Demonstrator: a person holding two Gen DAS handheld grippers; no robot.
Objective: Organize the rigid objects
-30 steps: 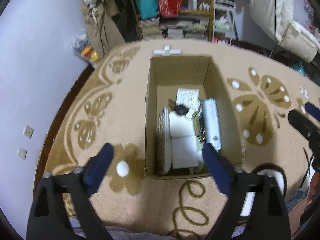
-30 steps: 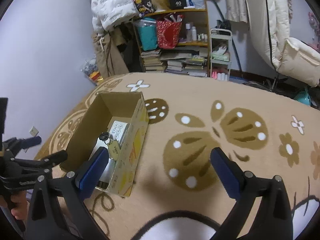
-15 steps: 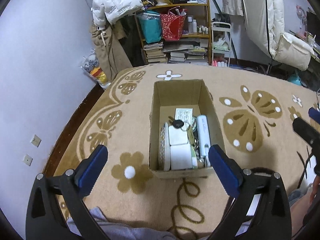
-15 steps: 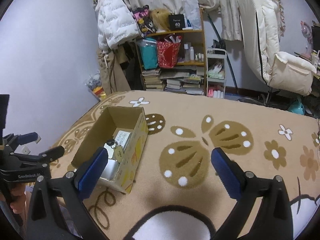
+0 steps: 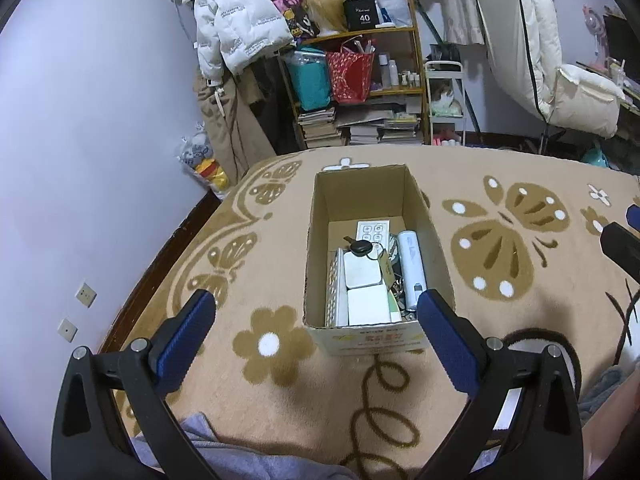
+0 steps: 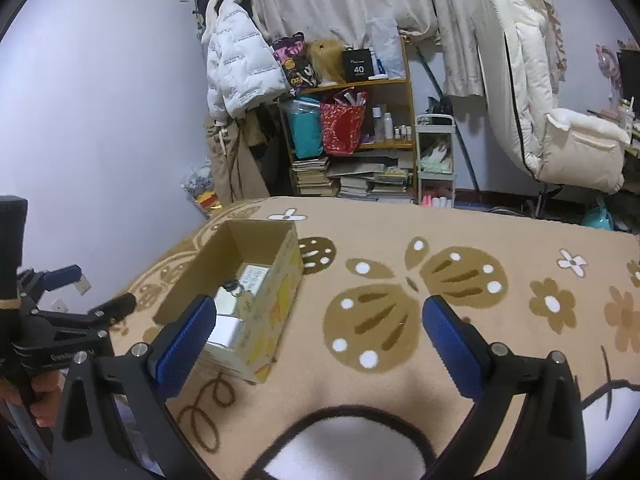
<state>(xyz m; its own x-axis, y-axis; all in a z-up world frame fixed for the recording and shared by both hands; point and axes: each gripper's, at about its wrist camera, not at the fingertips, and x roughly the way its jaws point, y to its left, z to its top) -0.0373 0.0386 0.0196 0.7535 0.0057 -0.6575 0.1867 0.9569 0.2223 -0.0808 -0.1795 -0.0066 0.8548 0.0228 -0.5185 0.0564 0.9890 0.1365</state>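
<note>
Compared with one second earlier, the left gripper (image 5: 316, 318) has drawn back and risen: the cardboard box (image 5: 434, 240) now appears smaller, its printed near wall is visible, and more of the far shelf (image 5: 416, 60) enters the view. The right gripper (image 6: 318, 318) has likewise pulled back and tilted up, so the curtain (image 6: 340, 0) and a picture frame at 11 o'clock are now seen. The contents of the box appear unchanged.

Both grippers are empty, each with its two fingers spread wide. The fingers are black plastic with ribbed blue pads; in the left view the pads straddle the near end of the box without touching it.

The box is one open, rectangular carton of plain brown corrugated card, its outer wall printed yellow and white. It stands on a plush tan blanket (image 5: 520, 360) patterned with brown butterflies and flowers.

Inside the box, the countable items are:
- two white, rounded-square slabs (image 5: 362, 274), smooth, lying end to end;
- one flat perforated grey panel standing on edge at their 9 o'clock side;
- one white cylindrical device (image 5: 411, 264) lying lengthwise at 3 o'clock;
- one black round fob (image 5: 361, 247) with a paper tag;
- one white printed card (image 5: 373, 231) at 12 o'clock;
- small mixed pieces between the slabs and the cylinder, too cluttered to count.

In the right view, the left gripper appears at 9 o'clock, held by a hand (image 6: 38, 400).
</note>
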